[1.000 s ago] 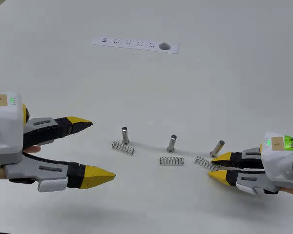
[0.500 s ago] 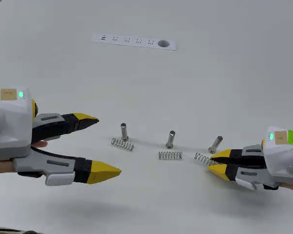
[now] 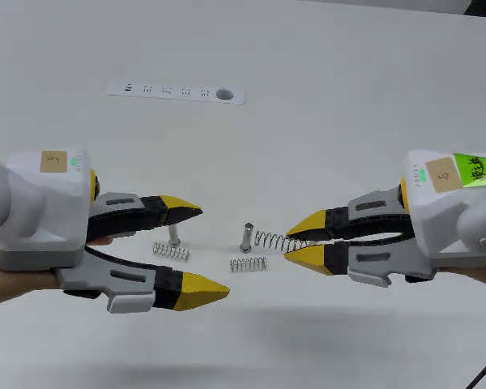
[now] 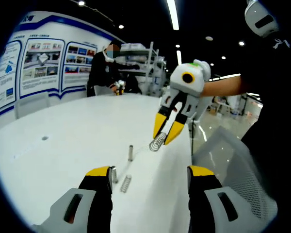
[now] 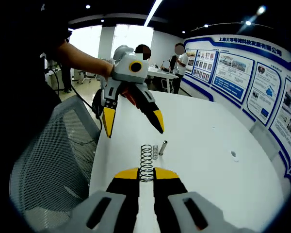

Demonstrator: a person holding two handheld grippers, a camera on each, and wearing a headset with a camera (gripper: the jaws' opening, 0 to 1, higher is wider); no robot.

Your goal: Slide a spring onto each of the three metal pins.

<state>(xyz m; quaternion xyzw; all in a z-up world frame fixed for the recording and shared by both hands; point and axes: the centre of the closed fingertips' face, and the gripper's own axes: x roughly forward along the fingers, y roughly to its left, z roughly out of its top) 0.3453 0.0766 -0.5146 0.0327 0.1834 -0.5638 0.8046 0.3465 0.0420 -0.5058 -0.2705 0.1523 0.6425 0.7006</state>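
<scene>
right hand-held gripper (image 3: pixel 290 245) pinching coiled wire spring (image 3: pixel 271 240), left hand-held gripper (image 3: pixel 214 250) spread wide

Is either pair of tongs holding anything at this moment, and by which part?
The right tongs pinch a spring by one end, the rest of the coil sticking out past the tips. The left tongs are open and hold nothing.

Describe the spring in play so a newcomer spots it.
On the white table, find the right gripper. The spring sticks out from its shut yellow tips, held clear of the surface; the other two springs lie flat by pins.
</scene>
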